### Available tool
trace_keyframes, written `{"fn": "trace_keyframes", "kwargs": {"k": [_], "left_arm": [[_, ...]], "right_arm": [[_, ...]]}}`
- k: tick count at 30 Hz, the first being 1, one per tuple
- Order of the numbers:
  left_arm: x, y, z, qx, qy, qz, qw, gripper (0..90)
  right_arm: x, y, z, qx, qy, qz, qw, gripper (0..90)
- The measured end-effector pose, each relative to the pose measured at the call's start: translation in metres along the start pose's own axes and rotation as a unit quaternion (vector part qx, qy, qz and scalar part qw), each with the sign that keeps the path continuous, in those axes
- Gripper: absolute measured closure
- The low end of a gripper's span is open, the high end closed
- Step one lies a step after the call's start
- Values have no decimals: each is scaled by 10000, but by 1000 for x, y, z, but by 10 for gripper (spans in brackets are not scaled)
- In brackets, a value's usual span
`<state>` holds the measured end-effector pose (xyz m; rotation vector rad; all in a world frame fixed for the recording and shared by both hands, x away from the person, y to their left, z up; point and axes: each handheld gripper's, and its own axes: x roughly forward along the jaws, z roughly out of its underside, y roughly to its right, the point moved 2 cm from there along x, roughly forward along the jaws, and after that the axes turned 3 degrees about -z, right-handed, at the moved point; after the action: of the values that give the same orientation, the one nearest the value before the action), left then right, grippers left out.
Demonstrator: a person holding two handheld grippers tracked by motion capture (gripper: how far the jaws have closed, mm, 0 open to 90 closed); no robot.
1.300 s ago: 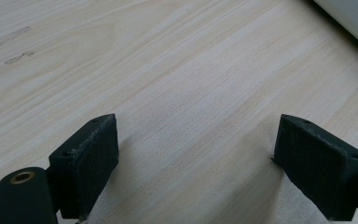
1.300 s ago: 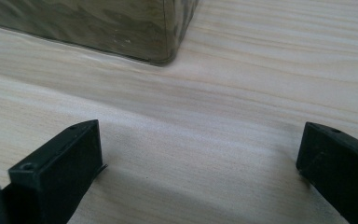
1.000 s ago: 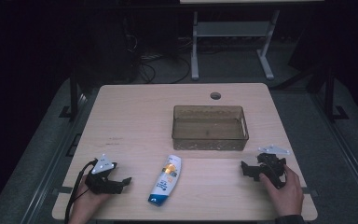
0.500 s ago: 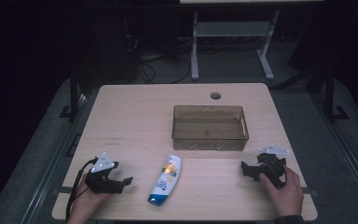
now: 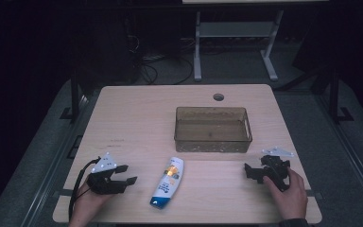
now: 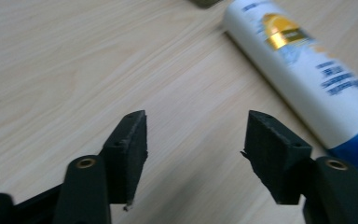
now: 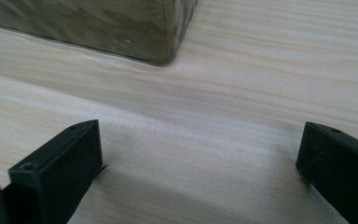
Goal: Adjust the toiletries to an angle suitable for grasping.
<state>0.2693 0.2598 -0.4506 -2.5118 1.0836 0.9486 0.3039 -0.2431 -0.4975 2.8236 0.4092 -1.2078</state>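
A white tube-shaped bottle [image 5: 168,182] with a blue end and a gold label lies flat near the table's front edge, between the two hands. My left gripper [image 5: 128,174] rests at the front left, open, its jaws pointing toward the bottle with a short gap to it. In the left gripper view the bottle [image 6: 307,74] lies just beyond the right jaw, and the left gripper [image 6: 193,147] holds nothing. My right gripper [image 5: 248,171] sits at the front right, open and empty, and in its own view the right gripper [image 7: 200,158] faces bare wood.
A translucent brown rectangular bin [image 5: 212,128] stands behind the bottle, right of centre; its corner [image 7: 163,28] shows ahead of the right gripper. A round cable hole [image 5: 218,97] lies near the table's far edge. Dark floor and a stand's legs lie beyond the table.
My left gripper has lifted slightly and edged toward the bottle. The right gripper, the bottle and the bin have not moved.
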Motion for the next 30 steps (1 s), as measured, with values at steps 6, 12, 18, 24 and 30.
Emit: {"fn": "trace_keyframes", "kwargs": {"k": [6, 12, 18, 24, 30], "left_arm": [[1, 10, -11, 52, 12, 245, 9997, 529], [5, 20, -21, 140, -36, 525, 9985, 665], [11, 27, -27, 210, -92, 734, 9970, 801], [12, 34, -33, 276, -69, 883, 9957, 895], [20, 45, -38, 412, -123, 1088, 9931, 895]], "right_arm": [[0, 0, 0, -1, -1, 0, 10000, 0], [0, 0, 0, 2, 5, -2, 10000, 0], [0, 0, 0, 3, 6, -3, 10000, 0], [0, 0, 0, 2, 6, -2, 10000, 0], [0, 0, 0, 4, 7, -3, 10000, 0]]}}
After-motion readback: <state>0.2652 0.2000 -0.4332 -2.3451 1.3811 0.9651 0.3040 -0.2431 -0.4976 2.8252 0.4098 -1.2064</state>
